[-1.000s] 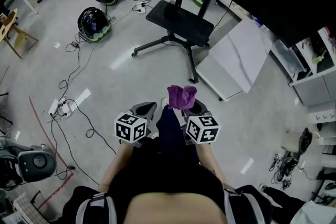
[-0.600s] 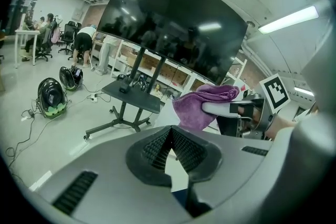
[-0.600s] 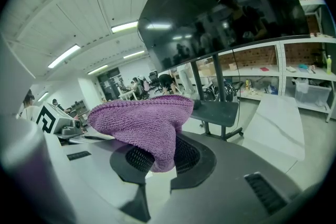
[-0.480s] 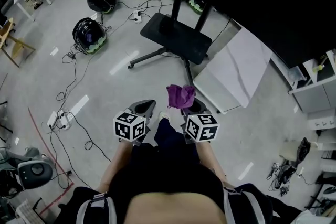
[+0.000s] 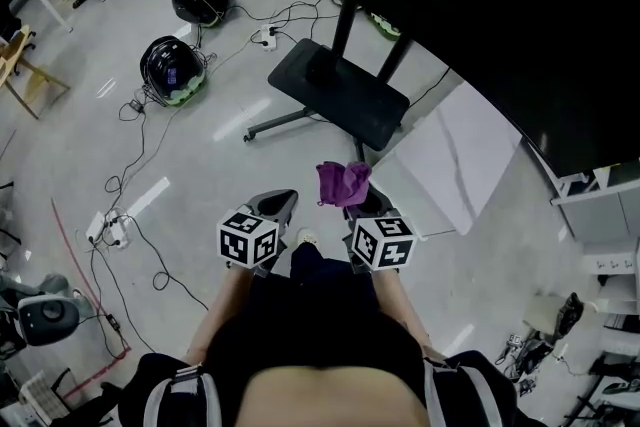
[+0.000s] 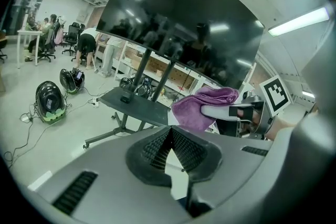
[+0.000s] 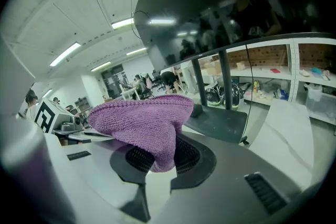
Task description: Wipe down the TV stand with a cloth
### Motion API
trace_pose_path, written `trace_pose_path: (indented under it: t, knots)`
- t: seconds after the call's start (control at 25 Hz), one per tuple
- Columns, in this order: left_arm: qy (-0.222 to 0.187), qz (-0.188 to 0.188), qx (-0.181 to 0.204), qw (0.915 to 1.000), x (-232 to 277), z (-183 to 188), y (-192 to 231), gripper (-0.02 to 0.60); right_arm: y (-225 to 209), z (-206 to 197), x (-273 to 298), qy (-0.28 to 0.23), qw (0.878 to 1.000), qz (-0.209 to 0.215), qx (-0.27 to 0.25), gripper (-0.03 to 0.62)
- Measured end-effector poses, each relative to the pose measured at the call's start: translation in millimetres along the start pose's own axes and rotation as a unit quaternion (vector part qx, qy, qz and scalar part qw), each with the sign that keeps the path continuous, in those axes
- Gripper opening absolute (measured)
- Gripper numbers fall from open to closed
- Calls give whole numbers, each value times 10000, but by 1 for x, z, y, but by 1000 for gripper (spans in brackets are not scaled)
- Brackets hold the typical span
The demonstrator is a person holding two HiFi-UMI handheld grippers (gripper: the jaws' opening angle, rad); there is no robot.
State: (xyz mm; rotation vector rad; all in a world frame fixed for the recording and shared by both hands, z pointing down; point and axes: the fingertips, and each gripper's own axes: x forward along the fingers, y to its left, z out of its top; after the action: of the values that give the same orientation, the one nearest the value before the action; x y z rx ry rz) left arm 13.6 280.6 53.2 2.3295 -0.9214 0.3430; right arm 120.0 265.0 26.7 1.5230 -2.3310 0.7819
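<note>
At the near centre, right gripper (image 5: 356, 205) (image 7: 160, 157): its jaws are closed on a crumpled purple terry cloth (image 5: 344, 182) (image 7: 144, 123), which is pinched between the ribbed black pads and bulges out above them.
Purple cloth, position: it is carried in the air above the pale grey floor (image 5: 200, 175), just on the near side of the stand's legs in the head view, and no contact with the stand is seen. In the left gripper view it is seen to the right (image 6: 202, 107), wrapped over the right gripper's fingers.
Left gripper (image 5: 275, 204) (image 6: 172, 141): it is held level with the right gripper, just to its left. Its jaws are brought together at the tips and nothing is held between them.
TV stand (image 5: 340, 90) (image 6: 134, 105) (image 7: 218, 120): a black stand with a flat rectangular shelf, two upright posts and splayed legs is placed at the far centre, beyond both grippers.
Screen (image 5: 500, 15) (image 6: 184, 23): a large dark panel is carried on the posts above the shelf.
Shelf: a small dark object (image 6: 125, 98) is seen lying on it.
White flat panel (image 5: 450, 155): it is laid on the floor just right of the stand.
Far left floor: two rounded black units with green trim (image 5: 172, 70) are set among loose black cables (image 5: 140, 145); a white power strip (image 5: 105, 227) lies nearer.
</note>
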Motion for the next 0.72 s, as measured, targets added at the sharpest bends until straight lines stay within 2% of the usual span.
trace_pose_path:
  t: [0.32,0.72]
  knots:
    - [-128,91,-11,9999,34,30,14,6,-25,23,29,98,9997,154,-136,72]
    - [-261,245,-84,9993,58,39,25,6,-36,24,55,313,9982,415,-306,72]
